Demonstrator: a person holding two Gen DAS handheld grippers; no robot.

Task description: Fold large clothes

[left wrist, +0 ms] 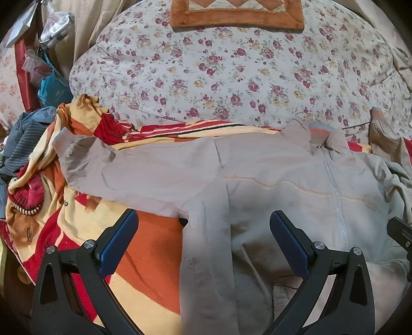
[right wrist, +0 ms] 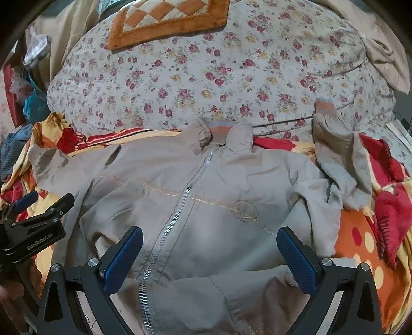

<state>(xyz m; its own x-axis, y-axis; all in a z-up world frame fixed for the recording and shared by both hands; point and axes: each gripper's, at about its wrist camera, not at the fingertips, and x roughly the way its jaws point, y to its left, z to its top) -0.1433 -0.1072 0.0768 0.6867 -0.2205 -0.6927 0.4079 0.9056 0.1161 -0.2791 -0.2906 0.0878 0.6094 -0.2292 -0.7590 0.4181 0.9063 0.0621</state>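
**Jacket laid flat, both tongs wide and empty**

The beige zip jacket lay face up on the red, orange and yellow blanket, zipped to the collar, collar at the far side and hem nearest the cameras. Its left sleeve stretched flat out to the left. Its right sleeve was bent and rumpled, cuff pointing to the far side.

The left gripper hovered over the jacket's left side panel near the armpit, jaws wide and holding nothing. The right gripper hung above the lower chest, also spread wide and empty.

To do this step well, I judged each sleeve should be pinched near its cuff and carried across the chest, the rumpled right sleeve smoothed first, so the side edges ran parallel before the hem went up to the collar.

Beyond the blanket lay a floral quilt with an orange-bordered mat at the far side.

The only clear writing was "GenRobot_AI" on the left gripper's body in the right wrist view; dark lettering on the blanket was too small to read.
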